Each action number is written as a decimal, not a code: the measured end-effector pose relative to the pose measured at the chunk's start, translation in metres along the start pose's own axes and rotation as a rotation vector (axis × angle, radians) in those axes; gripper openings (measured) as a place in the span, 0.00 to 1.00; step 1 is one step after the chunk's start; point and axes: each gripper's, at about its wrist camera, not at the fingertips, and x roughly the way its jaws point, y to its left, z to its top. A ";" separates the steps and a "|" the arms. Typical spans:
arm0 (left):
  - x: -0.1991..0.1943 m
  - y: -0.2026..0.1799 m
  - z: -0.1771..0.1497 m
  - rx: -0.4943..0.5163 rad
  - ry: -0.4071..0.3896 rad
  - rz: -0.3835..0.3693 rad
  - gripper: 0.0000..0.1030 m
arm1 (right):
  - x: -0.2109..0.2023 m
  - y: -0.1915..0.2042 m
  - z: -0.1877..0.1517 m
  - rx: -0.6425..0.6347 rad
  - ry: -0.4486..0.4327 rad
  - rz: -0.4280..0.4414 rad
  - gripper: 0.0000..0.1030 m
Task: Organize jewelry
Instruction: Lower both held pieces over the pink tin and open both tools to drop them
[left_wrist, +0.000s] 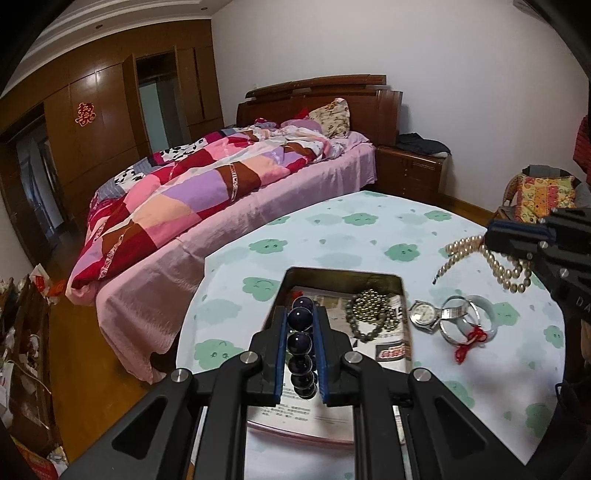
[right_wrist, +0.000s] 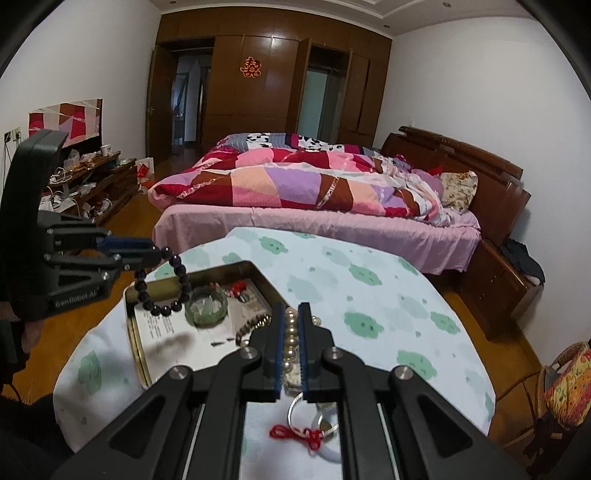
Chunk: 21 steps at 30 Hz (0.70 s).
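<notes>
The left gripper (left_wrist: 301, 328) squeezes a bracelet (right_wrist: 162, 284) of big, dark, shiny beads over the tin box (right_wrist: 207, 273). At three o'clock, the right gripper (right_wrist: 291, 347) pinches creamy pearls (left_wrist: 506, 266) (maybe a necklace).

Bedroom with white walls (right_wrist: 461, 74), wooden wardrobe (right_wrist: 273, 77), patchwork-quilted bed (right_wrist: 295, 184), wood floor (left_wrist: 81, 354).

bed (left_wrist: 236, 206): pink sheet, patchwork quilt (left_wrist: 192, 184), floral pillow (left_wrist: 332, 116)
wardrobe (right_wrist: 273, 81): brown wood, red paper ornament (right_wrist: 250, 67)
nightstand (left_wrist: 410, 170): dark clothes on top
tablecloth (left_wrist: 369, 236): white, green clouds
</notes>
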 end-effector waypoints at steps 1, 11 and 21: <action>0.001 0.002 0.000 -0.002 0.002 0.000 0.13 | 0.002 0.001 0.002 0.000 -0.001 0.001 0.08; 0.013 0.012 -0.002 -0.019 0.013 0.007 0.13 | 0.022 0.013 0.011 -0.018 0.010 0.005 0.08; 0.023 0.018 -0.003 -0.031 0.024 0.000 0.13 | 0.042 0.021 0.017 -0.020 0.019 0.007 0.08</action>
